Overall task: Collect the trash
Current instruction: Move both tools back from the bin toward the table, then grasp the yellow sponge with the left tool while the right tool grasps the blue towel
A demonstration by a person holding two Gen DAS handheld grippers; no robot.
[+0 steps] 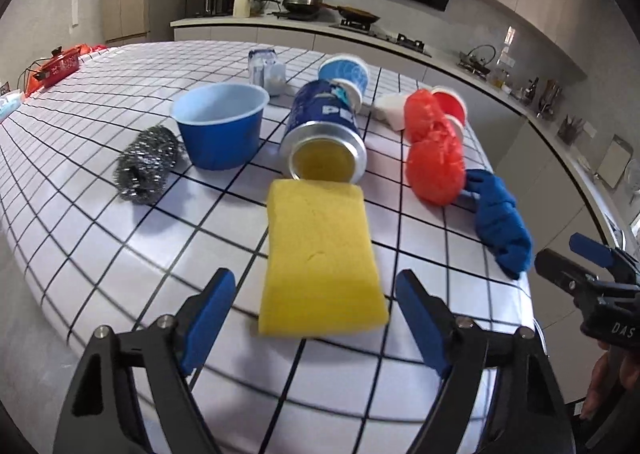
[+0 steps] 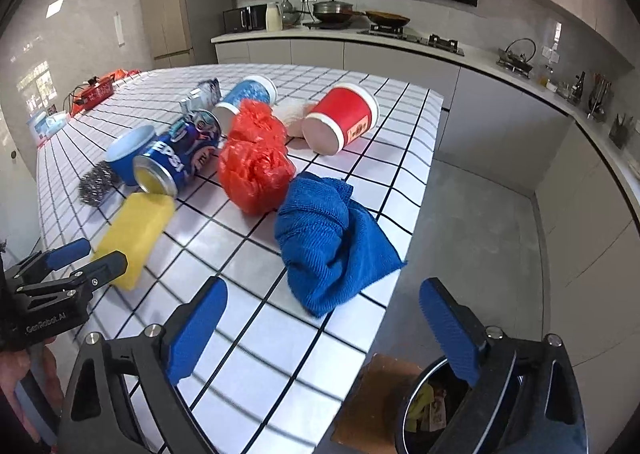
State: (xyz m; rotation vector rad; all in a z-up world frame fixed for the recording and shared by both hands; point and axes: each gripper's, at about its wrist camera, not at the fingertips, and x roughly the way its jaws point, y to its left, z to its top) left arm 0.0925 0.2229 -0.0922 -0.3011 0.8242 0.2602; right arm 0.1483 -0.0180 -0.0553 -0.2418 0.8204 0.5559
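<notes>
My left gripper (image 1: 316,300) is open, its jaws either side of the near end of a yellow sponge (image 1: 320,254) on the checked table (image 1: 120,254). Behind the sponge lies a blue Pepsi can (image 1: 324,130) on its side, a crumpled red plastic bag (image 1: 434,146) and a blue cloth (image 1: 500,222). My right gripper (image 2: 324,308) is open and empty, just short of the blue cloth (image 2: 324,238) at the table's edge. The red bag (image 2: 256,162), the can (image 2: 180,158) and a tipped red paper cup (image 2: 340,120) lie beyond. A bin (image 2: 432,406) with trash sits on the floor below the right gripper.
A blue bowl (image 1: 220,126), a steel scourer (image 1: 146,162), a blue paper cup (image 1: 346,74), white tissue (image 1: 394,108) and a small packet (image 1: 264,66) are on the table. A red pot (image 1: 60,64) stands at the far left. The kitchen counter (image 2: 400,42) runs behind.
</notes>
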